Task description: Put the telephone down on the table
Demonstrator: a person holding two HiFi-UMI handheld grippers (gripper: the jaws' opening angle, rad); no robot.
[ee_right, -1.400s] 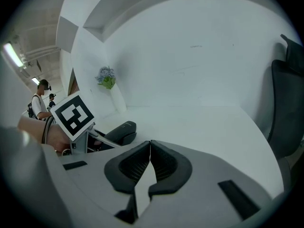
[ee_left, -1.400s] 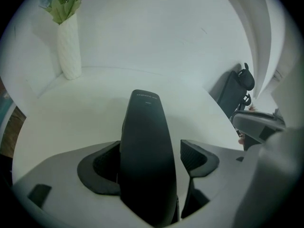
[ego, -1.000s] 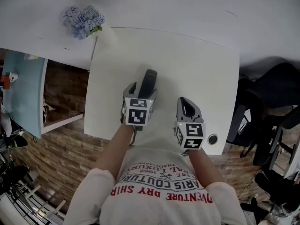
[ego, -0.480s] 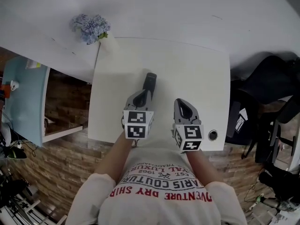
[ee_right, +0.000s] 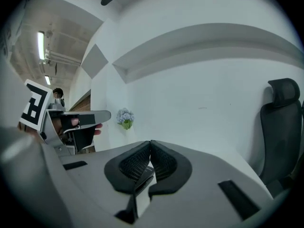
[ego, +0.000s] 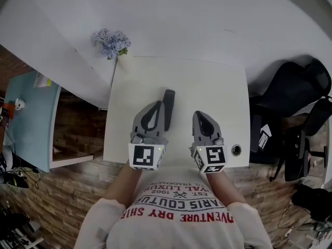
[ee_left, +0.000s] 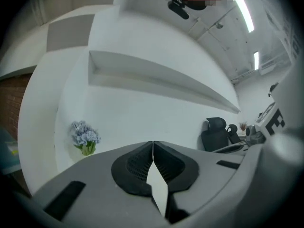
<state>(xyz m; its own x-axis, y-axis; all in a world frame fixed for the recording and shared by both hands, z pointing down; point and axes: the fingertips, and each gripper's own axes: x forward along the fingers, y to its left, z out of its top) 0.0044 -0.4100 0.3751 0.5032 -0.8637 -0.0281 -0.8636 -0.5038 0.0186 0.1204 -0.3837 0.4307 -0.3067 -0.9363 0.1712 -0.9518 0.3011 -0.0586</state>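
The dark telephone handset (ego: pixel 168 104) lies flat on the white table (ego: pixel 223 87), pointing away from me. My left gripper (ego: pixel 155 105) hovers just left of it, above the table, with its pads pressed together and nothing between them (ee_left: pixel 153 148). My right gripper (ego: pixel 200 115) hangs a little to the right of the handset, its pad tips also meeting with nothing in them (ee_right: pixel 150 146). Both point roughly level toward the white wall. The left gripper's body (ee_right: pixel 71 122) shows at the left edge of the right gripper view.
A vase of pale blue flowers (ego: pixel 111 41) stands at the table's far left corner. A black office chair (ego: pixel 293 95) is off the table's right side. A small round dark fitting (ego: pixel 236 150) sits at the near right corner. A light blue surface (ego: pixel 26 118) lies further left.
My left gripper has come off the telephone, shut its jaws and risen back toward me. The right gripper has risen too. The handset stays on the table.
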